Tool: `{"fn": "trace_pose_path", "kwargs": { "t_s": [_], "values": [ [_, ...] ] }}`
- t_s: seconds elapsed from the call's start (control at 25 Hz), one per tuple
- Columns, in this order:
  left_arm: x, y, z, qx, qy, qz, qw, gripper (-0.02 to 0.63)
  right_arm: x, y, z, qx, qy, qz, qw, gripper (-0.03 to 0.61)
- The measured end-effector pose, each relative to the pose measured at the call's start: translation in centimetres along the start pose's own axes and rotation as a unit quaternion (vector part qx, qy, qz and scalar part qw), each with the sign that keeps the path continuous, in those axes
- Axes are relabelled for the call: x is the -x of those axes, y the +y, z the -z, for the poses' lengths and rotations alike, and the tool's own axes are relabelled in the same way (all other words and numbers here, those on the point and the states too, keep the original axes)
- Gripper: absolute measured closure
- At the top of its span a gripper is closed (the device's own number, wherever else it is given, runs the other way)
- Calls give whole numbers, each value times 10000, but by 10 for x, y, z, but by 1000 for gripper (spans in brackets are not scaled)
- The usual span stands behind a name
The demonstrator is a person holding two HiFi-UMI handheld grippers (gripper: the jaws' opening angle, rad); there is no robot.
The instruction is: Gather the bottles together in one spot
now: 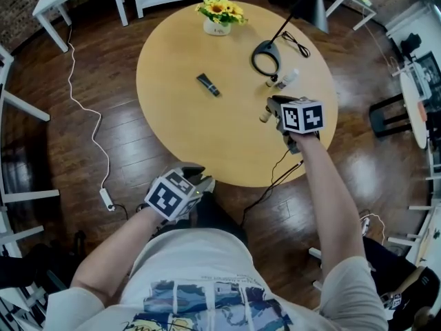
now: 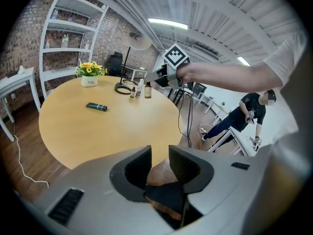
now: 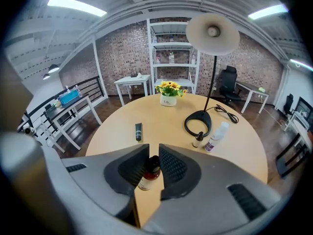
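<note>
Bright, even overhead light from ceiling strips (image 3: 73, 5). Shadows on the table (image 1: 179, 129) are short and soft, and there's sheen on the dark floor (image 1: 368, 165). Both gripper views have heavy fisheye and black corners. The left gripper (image 2: 160, 155) housing is soft near the lens, background sharp. Head view bends at the edges.

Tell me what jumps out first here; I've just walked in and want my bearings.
The right hand-held gripper, over the near right part of the round table, is clamped on a small brown bottle. A white spray bottle and a tiny bottle sit beside the lamp's ring base. A pot of sunflowers brightens the far edge.
</note>
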State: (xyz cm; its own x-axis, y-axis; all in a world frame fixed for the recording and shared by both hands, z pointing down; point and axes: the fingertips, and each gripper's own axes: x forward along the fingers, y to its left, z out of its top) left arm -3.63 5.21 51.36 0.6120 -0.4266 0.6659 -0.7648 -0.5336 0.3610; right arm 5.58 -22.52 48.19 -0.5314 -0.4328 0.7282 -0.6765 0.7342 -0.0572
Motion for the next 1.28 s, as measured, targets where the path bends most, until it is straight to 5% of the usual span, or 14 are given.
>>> {"fn": "trace_pose_path", "kwargs": {
  "t_s": [0.8, 1.28],
  "values": [
    [-63, 59, -59, 576, 177, -170, 9980, 499, -133, -107, -37, -141, -293, 134, 9994, 502],
    [-94, 88, -83, 753, 213, -116, 9969, 499, -172, -134, -57, 61, -805, 825, 9933, 503]
  ]
}}
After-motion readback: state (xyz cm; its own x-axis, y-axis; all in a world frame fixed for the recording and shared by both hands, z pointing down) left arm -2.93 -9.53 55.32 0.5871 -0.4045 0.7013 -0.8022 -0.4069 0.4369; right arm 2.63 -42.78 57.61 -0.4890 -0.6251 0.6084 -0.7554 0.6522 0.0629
